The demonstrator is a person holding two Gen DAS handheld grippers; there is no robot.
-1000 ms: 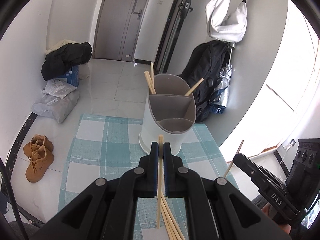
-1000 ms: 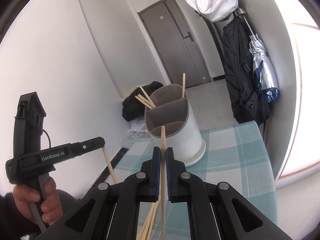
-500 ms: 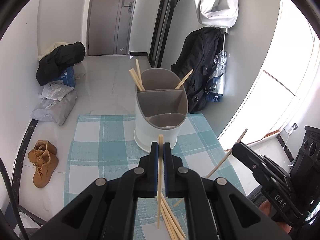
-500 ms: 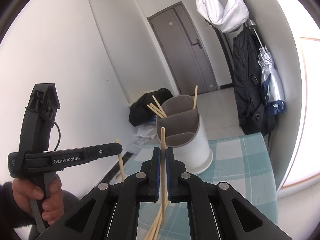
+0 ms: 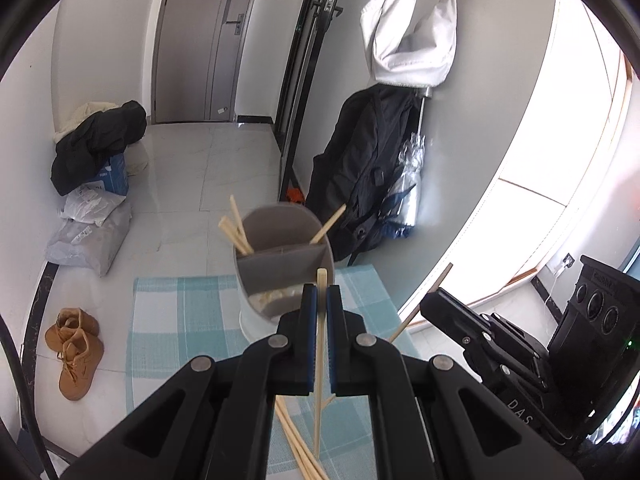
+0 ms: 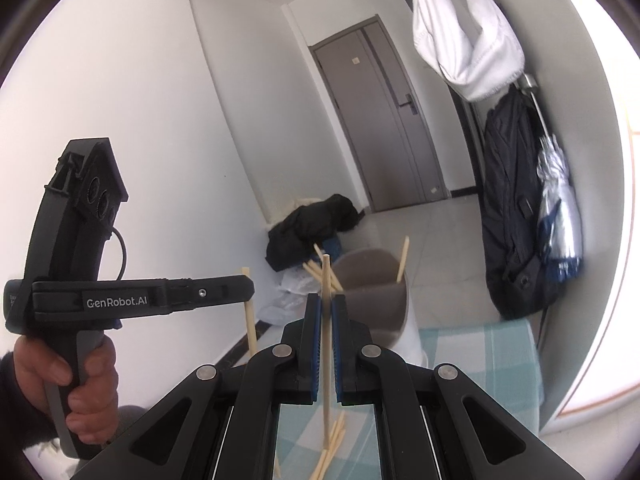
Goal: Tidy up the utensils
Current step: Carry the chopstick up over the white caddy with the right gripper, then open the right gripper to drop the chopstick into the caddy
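A grey-and-white divided utensil holder [image 5: 280, 252] stands on the teal checked cloth [image 5: 180, 320], with several chopsticks in its far compartments. My left gripper [image 5: 321, 294] is shut on one wooden chopstick [image 5: 318, 380], held upright above the cloth just short of the holder. More loose chopsticks [image 5: 298, 448] lie under it. My right gripper [image 6: 326, 302] is shut on another upright chopstick [image 6: 327, 344], with the holder [image 6: 376, 284] ahead of it. In the right wrist view the left gripper [image 6: 248, 286] holds its chopstick [image 6: 250, 320] at the left, gripped by a hand [image 6: 60, 368].
The table's far edge lies just behind the holder. On the floor beyond it are brown boots [image 5: 74, 352], grey parcels [image 5: 88, 232] and a black jacket over a box [image 5: 96, 144]. A black backpack [image 5: 360, 176], an umbrella and a white bag [image 5: 408, 40] hang at the right wall.
Both grippers have risen, each with its chopstick still clamped. The holder and table now sit lower in both views, and more of the wall and door shows.
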